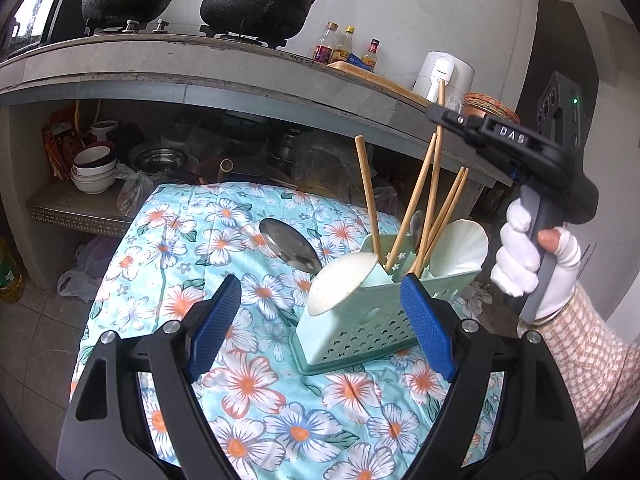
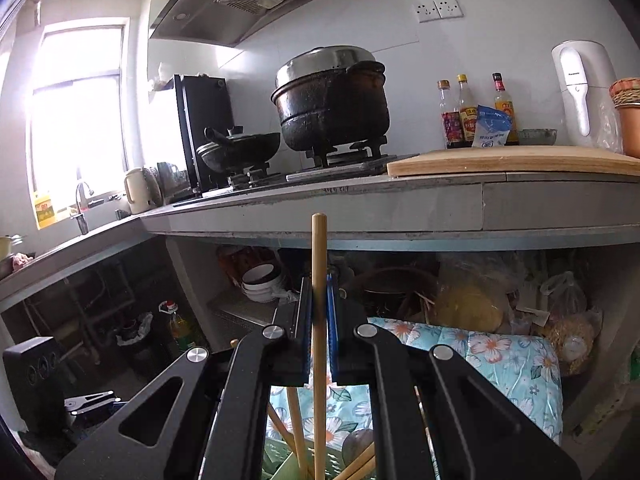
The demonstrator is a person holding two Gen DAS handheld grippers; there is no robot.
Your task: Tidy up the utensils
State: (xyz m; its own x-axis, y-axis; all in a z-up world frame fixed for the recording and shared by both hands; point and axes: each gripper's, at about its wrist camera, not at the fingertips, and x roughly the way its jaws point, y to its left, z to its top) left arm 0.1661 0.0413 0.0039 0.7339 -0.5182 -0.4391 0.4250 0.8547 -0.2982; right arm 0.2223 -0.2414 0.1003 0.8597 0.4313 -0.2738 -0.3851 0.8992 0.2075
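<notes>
A mint green utensil holder [image 1: 360,320] stands on the floral cloth [image 1: 248,392]. It holds several wooden chopsticks [image 1: 368,196], two white ceramic spoons [image 1: 340,286] and a metal spoon [image 1: 416,226]. A large metal spoon [image 1: 286,242] lies on the cloth behind it. My left gripper [image 1: 320,320] is open, its blue pads either side of the holder's near end. My right gripper [image 2: 319,292] is shut on one upright chopstick [image 2: 319,320] whose lower end is in the holder [image 2: 280,460]. It also shows in the left wrist view [image 1: 442,114].
A grey concrete counter [image 1: 200,76] runs behind, with black pots [image 1: 260,0], sauce bottles [image 1: 344,46], a cutting board [image 2: 516,162] and a white appliance [image 1: 444,76]. Bowls [image 1: 94,170] and bags sit on the shelf under it. The cloth's left edge drops to the tiled floor.
</notes>
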